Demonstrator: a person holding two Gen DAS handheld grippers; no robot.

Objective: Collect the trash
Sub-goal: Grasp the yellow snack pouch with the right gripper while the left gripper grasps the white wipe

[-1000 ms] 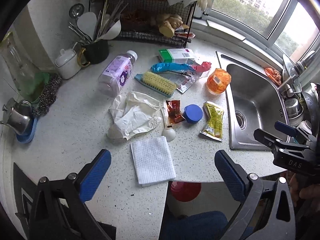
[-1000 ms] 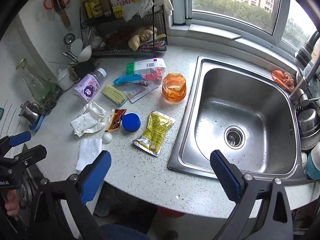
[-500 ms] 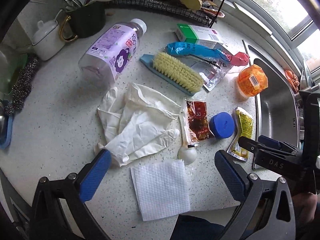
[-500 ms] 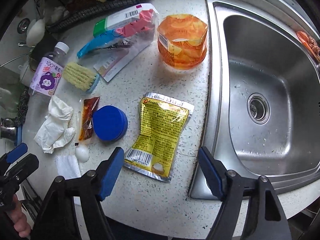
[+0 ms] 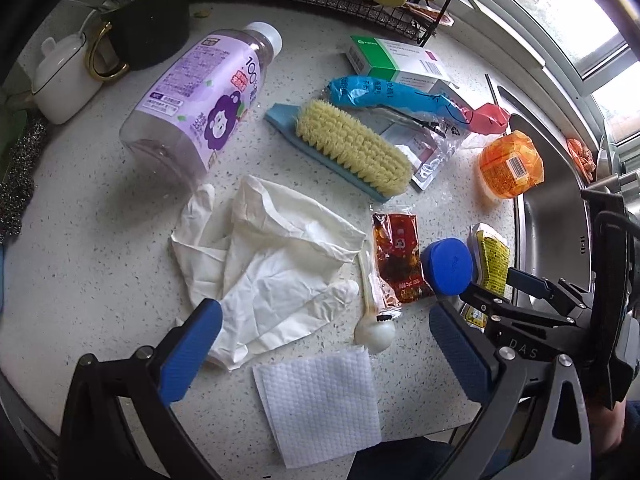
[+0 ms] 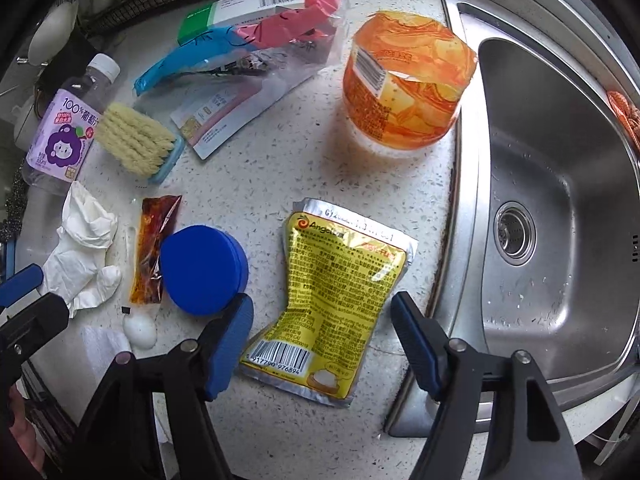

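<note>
my right claw (image 6: 322, 330) hangs over the yellow pouch (image 6: 334, 298) with its jaws partly apart and just been closing; the pouch's lower half lies between the pads, which do not touch it, so i hold nothing. the pouch lies flat on the table (image 6: 280, 168), long axis running from the barcode end near me up to the sealed top edge away from me, tilted a little to the right. a blue lid (image 6: 202, 268) sits just beside its left edge, almost touching my left pad (image 6: 230, 340); the sink (image 6: 560, 208) rim runs close on the right. an orange tub (image 6: 406, 96) stands farther up. my left claw (image 5: 324, 356) is wide open and empty above a white napkin (image 5: 320, 400), with crumpled gloves (image 5: 264, 268), a red sauce packet (image 5: 398, 256), a scrub brush (image 5: 350, 146) and a purple bottle (image 5: 200, 100) beyond.
</note>
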